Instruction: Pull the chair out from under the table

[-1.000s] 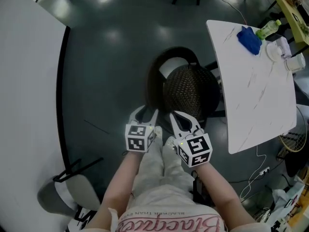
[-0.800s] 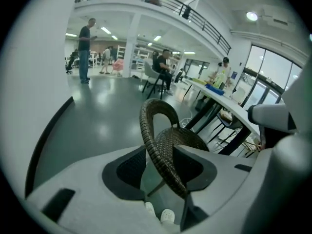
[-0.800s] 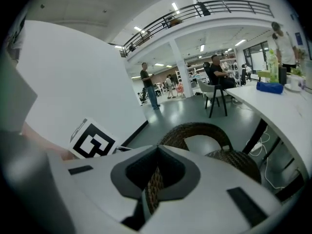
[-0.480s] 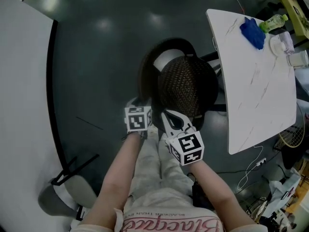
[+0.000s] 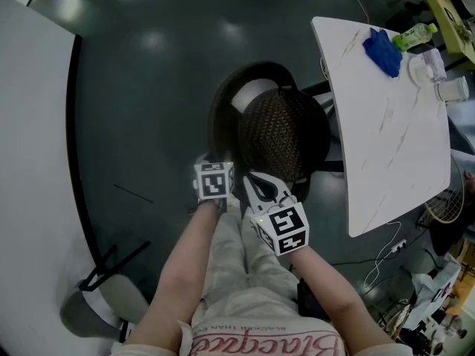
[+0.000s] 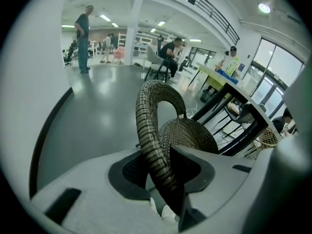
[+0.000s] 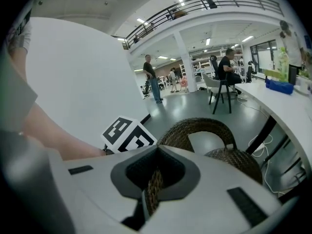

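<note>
A dark woven wicker chair (image 5: 280, 136) stands with its seat against the white marble table (image 5: 386, 139), its curved back rail (image 5: 217, 121) toward me. My left gripper (image 5: 211, 160) reaches down over the rail. In the left gripper view the woven rail (image 6: 151, 130) runs between the jaws of that gripper (image 6: 163, 177); they are closing and a gap still shows at the left pad. My right gripper (image 5: 256, 185) sits beside it on the same rail. In the right gripper view its jaws (image 7: 153, 179) meet around the woven rail (image 7: 155, 184).
On the table lie a blue cloth (image 5: 384, 53), a green bottle (image 5: 414, 35) and cups (image 5: 432, 69). A large white curved surface (image 5: 30, 169) borders the left. Cables (image 5: 386, 256) trail on the floor at the right. People stand and sit far off.
Both grippers came down and forward onto the chair's back rail. The left one dropped most, and its cube now hides its fingers. The right jaws, spread a second ago, have closed round the rail.
</note>
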`<state>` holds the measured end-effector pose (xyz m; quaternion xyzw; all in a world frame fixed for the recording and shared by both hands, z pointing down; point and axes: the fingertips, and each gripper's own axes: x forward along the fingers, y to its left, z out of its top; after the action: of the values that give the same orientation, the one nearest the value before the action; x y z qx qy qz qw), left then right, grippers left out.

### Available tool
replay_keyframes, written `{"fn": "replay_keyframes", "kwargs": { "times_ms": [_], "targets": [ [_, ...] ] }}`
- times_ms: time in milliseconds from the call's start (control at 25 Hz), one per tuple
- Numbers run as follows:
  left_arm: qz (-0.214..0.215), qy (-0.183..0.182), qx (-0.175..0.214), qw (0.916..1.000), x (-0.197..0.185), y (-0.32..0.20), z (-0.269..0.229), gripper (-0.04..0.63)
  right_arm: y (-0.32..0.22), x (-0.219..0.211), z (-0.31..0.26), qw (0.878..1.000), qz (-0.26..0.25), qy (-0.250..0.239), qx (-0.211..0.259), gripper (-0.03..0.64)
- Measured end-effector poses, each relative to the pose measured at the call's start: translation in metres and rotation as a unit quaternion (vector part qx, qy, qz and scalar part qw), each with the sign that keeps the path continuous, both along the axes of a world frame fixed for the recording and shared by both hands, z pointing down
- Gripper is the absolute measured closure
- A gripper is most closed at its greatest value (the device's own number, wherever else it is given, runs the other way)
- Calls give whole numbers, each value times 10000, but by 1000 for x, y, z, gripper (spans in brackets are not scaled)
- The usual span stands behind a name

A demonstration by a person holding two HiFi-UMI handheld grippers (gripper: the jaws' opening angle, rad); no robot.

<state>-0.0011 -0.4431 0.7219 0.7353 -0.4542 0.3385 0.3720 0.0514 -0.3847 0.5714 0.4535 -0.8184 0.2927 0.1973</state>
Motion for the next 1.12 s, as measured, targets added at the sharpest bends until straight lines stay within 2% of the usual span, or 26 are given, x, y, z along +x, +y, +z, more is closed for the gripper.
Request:
{"fn": "replay_keyframes", "kwargs": {
  "times_ms": [320, 560, 1120],
  "targets": [
    [-80, -30, -3, 10000, -3, 1, 1, 482, 1, -9, -5, 9999, -58, 91, 32, 614],
    [-516, 167, 2, 9985, -14, -1, -3, 505, 8, -20, -6, 9997, -229, 128, 2, 614],
    [-1310, 231, -59, 9911, -106, 10, -8, 526, 14, -59, -6, 9979, -635, 104, 17, 614]
  ]
}}
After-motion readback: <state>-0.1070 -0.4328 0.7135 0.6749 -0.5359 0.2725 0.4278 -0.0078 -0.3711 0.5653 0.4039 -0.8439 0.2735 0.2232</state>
